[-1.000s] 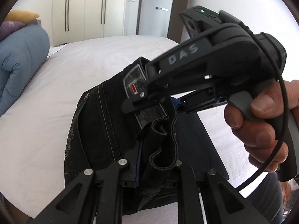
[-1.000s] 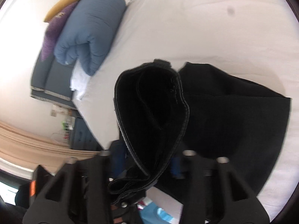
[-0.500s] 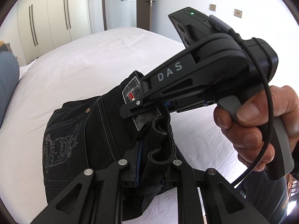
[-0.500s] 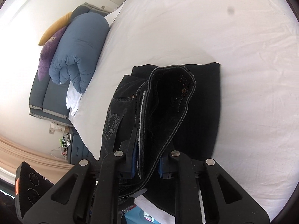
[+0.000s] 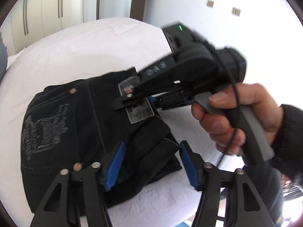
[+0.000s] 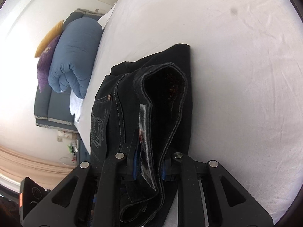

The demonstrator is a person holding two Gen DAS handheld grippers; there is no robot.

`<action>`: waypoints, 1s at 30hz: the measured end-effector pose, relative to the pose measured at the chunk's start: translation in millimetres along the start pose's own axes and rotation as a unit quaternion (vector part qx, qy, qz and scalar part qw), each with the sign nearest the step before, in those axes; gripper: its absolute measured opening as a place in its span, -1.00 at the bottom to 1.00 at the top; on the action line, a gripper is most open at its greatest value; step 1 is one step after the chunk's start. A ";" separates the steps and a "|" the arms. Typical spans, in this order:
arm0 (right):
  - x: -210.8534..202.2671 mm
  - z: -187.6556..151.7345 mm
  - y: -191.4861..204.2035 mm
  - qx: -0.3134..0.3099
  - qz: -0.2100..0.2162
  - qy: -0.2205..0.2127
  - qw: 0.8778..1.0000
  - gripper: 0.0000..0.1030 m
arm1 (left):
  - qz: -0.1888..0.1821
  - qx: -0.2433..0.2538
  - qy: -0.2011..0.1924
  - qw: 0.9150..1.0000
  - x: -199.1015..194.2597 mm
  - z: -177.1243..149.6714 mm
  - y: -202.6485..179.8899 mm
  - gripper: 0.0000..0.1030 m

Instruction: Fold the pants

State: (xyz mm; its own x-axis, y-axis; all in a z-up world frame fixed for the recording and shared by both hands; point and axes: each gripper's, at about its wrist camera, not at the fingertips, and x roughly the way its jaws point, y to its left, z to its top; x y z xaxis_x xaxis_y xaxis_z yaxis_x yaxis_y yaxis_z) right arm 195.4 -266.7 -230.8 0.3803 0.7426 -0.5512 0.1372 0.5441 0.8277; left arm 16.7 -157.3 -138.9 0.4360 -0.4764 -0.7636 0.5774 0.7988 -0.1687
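The black jeans [image 5: 75,124] lie folded on the white bed [image 5: 79,45], back pocket embroidery and waistband patch facing up. My left gripper [image 5: 151,162] is open, its blue pads [image 5: 115,164] spread on either side of the waistband fold without clamping it. My right gripper [image 5: 132,102] reaches in from the right and is shut on the waistband near the patch. In the right wrist view the waistband [image 6: 151,132] stands pinched between the right gripper's [image 6: 148,167] fingers, the rest of the jeans [image 6: 102,124] lying flat beyond.
A rolled blue duvet [image 6: 75,56] with purple and yellow cushions lies at the head of the bed. A dark bench [image 6: 47,104] stands beside it. White wardrobes [image 5: 47,9] and a door stand beyond the bed. The person's hand [image 5: 236,117] holds the right gripper.
My left gripper has opened and let go of the waistband. The jeans have come down flat onto the bed. The right gripper stays shut on the waistband.
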 end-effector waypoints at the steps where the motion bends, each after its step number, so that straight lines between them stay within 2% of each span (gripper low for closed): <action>1: -4.6 1.4 -5.2 0.009 -0.002 -0.004 1.000 -0.60 | -0.003 -0.009 -0.008 1.000 -8.6 0.3 5.7 0.33; 2: -11.3 1.9 -5.3 0.012 -0.007 -0.013 1.000 -0.48 | -0.002 -0.023 -0.024 0.999 -21.6 1.5 16.1 0.37; 4: -32.4 3.7 -8.5 0.020 -0.028 -0.048 0.998 -0.37 | 0.008 -0.043 -0.049 0.998 -38.3 4.1 36.9 0.51; 5: -38.9 6.3 1.0 0.025 -0.049 -0.065 0.996 -0.20 | 0.016 -0.051 -0.057 0.997 -45.9 4.4 52.0 0.51; 7: -54.5 6.1 15.9 0.025 -0.091 -0.105 0.990 -0.12 | 0.035 -0.067 -0.066 0.995 -51.4 11.0 82.7 0.51; 8: -58.6 5.8 26.5 0.016 -0.080 -0.113 0.990 -0.12 | 0.041 -0.075 -0.067 0.994 -54.6 4.6 83.0 0.51; 11: -59.4 -1.6 58.3 -0.024 -0.015 -0.113 0.993 -0.12 | 0.050 -0.093 -0.071 0.992 -53.8 12.0 119.2 0.50; 14: -30.3 -4.5 79.7 -0.052 0.033 -0.069 0.996 -0.12 | 0.067 -0.096 -0.058 0.991 -43.3 16.8 148.6 0.49; 16: 1.9 -7.7 81.6 -0.059 0.012 -0.028 0.998 -0.12 | 0.059 -0.112 -0.040 0.991 -31.6 18.2 165.9 0.42; 18: 27.5 -16.9 66.9 -0.046 -0.017 0.003 0.999 -0.17 | 0.048 -0.133 -0.014 0.990 -14.5 8.5 176.7 0.33; 19: 38.2 -23.0 54.9 -0.043 -0.029 0.010 0.999 -0.37 | 0.049 -0.133 -0.011 0.990 -5.4 3.0 174.8 0.33; 22: 37.0 -36.1 39.8 -0.061 0.017 -0.032 0.998 -0.40 | 0.071 -0.108 -0.012 0.992 9.7 -13.3 165.3 0.35; 24: 33.4 -42.3 30.1 -0.052 0.040 -0.042 0.997 -0.40 | 0.079 -0.095 -0.012 0.992 13.6 -20.4 158.7 0.35; 28: 10.7 -58.2 18.7 -0.033 0.041 -0.065 0.996 -0.40 | 0.069 -0.059 -0.009 0.996 0.7 -28.3 153.8 0.39; 30: -7.3 -62.8 11.8 -0.012 0.026 -0.087 0.996 -0.38 | 0.089 -0.055 -0.016 0.994 -19.1 -29.8 159.3 0.41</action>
State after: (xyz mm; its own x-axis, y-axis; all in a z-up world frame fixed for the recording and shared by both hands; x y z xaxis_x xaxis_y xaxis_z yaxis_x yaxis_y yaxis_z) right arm 136.8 -241.2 -223.6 0.5385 0.6930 -0.4793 0.0914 0.5175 0.8508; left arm 79.8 -10.0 -169.9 0.5466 -0.3335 -0.7681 0.4103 0.9063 -0.1015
